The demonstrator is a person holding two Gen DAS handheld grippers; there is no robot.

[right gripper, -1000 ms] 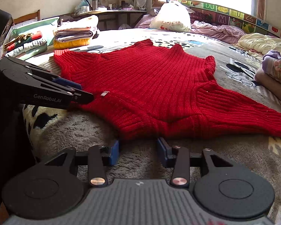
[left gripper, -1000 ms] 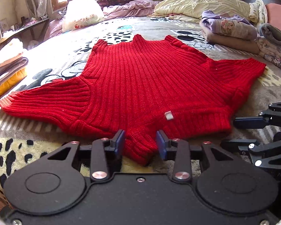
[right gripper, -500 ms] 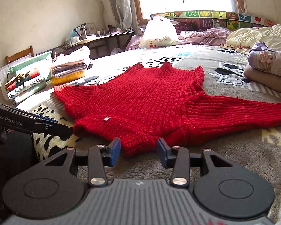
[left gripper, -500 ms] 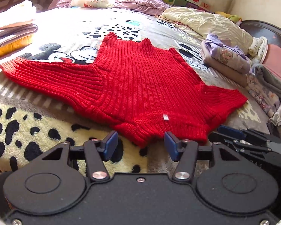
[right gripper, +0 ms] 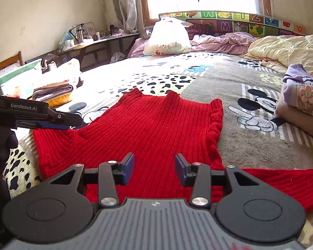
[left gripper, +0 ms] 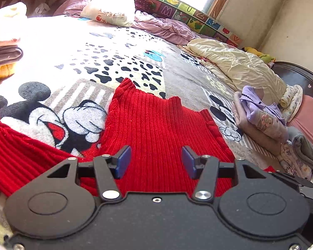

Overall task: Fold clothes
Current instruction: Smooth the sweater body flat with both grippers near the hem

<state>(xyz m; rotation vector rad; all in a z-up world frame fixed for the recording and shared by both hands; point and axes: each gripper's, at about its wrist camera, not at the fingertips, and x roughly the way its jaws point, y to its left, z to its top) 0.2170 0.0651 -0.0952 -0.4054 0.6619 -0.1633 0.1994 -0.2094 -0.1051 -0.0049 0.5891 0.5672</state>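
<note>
One red sweater lies under two open hand-held grippers.

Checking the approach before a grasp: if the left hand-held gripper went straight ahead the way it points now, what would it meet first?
Probably the red sweater: the open left hand-held gripper points across its ribbed body spread on the bed. Height above the knit is unclear.

Before me the bed with its cartoon blanket carries the red sweater spread flat near me, folded clothes right, white bag far
</note>
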